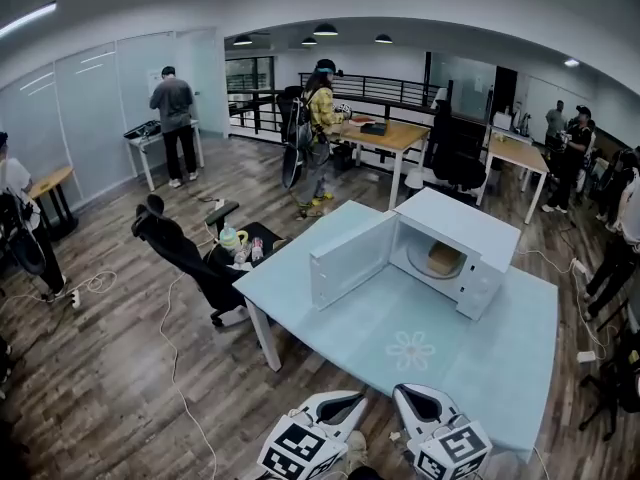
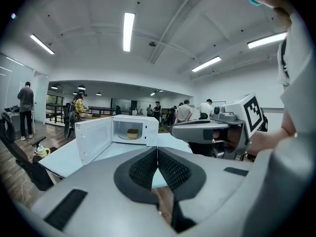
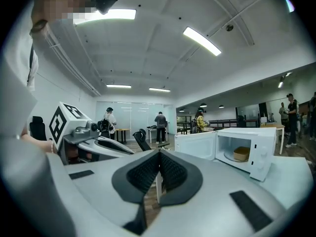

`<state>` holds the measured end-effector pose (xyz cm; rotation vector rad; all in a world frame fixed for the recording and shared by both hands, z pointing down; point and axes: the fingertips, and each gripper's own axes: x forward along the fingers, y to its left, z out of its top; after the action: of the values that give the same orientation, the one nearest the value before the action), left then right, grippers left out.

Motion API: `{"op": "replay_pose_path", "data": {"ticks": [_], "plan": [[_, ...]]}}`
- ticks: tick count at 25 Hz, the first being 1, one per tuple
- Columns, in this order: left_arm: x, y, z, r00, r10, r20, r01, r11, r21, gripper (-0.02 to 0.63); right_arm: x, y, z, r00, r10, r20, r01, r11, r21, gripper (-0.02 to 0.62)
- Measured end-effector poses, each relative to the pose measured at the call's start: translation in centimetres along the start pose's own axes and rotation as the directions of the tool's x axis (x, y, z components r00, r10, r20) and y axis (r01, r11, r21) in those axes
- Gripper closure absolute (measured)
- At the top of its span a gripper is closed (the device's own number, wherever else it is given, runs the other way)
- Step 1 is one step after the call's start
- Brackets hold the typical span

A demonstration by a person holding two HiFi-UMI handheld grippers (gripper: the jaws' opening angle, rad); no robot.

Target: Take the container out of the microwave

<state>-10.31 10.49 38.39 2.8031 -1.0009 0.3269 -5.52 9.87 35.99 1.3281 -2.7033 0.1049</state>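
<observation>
A white microwave (image 1: 455,243) stands on the light blue table (image 1: 330,298) with its door (image 1: 350,260) swung open to the left. A tan container (image 1: 445,259) sits on the turntable inside. Both grippers hover off the table's near edge, well short of the oven. My left gripper (image 1: 345,403) and right gripper (image 1: 410,400) are both shut and hold nothing. In the left gripper view the shut pads (image 2: 148,168) point at the microwave (image 2: 140,127) and container (image 2: 132,132). In the right gripper view the shut pads (image 3: 170,171) face left of the microwave (image 3: 256,154) and container (image 3: 241,153).
A black office chair (image 1: 185,253) with bottles on a small stand is left of the table. Cables trail over the wooden floor (image 1: 120,368). Other desks and several people stand further back and along the right side.
</observation>
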Motion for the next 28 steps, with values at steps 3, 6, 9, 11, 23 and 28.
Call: {"op": "replay_pose_path", "data": {"ticks": [3,6,9,11,23,28], "plan": [[1.1,1.7,-0.5,1.000,0.005,-0.013,-0.006,1.000,-0.007,0.592,1.8,-1.0,-0.2,1.000,0.007,0.008,-0.008,1.000,0.022,0.586],[2.4,3.6,-0.6,0.999,0.005,-0.034,-0.005,1.000,0.002,0.592,3.7,-2.2,-0.6,1.000,0.022,0.015,-0.023,0.995,0.093,0.586],[4.7,5.3,0.0,0.999,0.002,-0.040,-0.001,1.000,0.009,0.592,5.7,-4.7,-0.8,1.000,0.010,0.017,-0.012,0.992,0.123,0.586],[6.8,6.6,0.8,0.999,0.012,-0.041,-0.012,1.000,0.001,0.592,7.2,-6.3,-0.8,0.999,0.015,0.032,-0.020,0.988,0.154,0.586],[17.5,14.4,6.7,0.998,0.064,0.002,-0.064,0.998,0.012,0.592,16.3,-16.2,2.6,0.993,0.098,0.060,-0.106,0.985,0.134,0.586],[22.6,15.5,7.6,0.999,0.044,-0.003,-0.044,0.998,0.040,0.592,17.5,-21.6,2.8,0.994,0.076,0.078,-0.086,0.987,0.136,0.586]]}}
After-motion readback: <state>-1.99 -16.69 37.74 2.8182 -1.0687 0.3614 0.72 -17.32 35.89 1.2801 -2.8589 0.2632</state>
